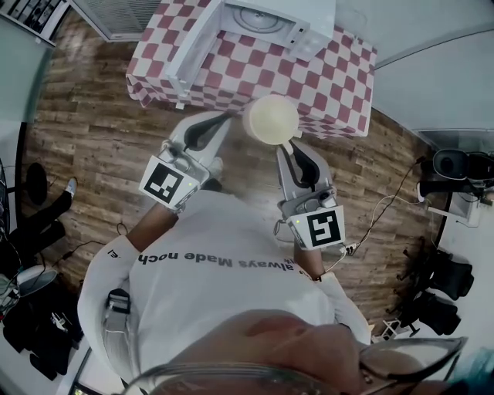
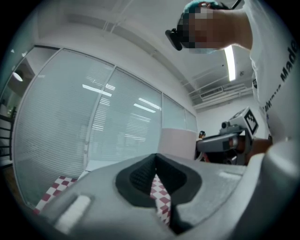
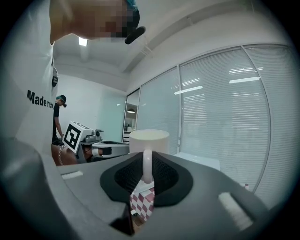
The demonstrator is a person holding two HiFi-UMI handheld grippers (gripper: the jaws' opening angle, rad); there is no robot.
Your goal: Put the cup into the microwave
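Lettering reading "always Made" is showing upside down on my white shirt point(image 1: 224, 301) in the head view. Only this view is showing the white microwave oven point(image 1: 270, 19), its door swung open, on the red-and-white checked table point(image 1: 231, 73). The cream ceramic cup point(image 1: 272, 118) is hanging by the table's near edge, with bare cloth beyond it.

In the left gripper view, my left gripper point(image 2: 154, 173) is sitting clenched on nothing.

In the right gripper view, my right gripper point(image 3: 146, 171) is pinching the cup point(image 3: 149, 139) by its handle, and "Made" is showing on the shirt.
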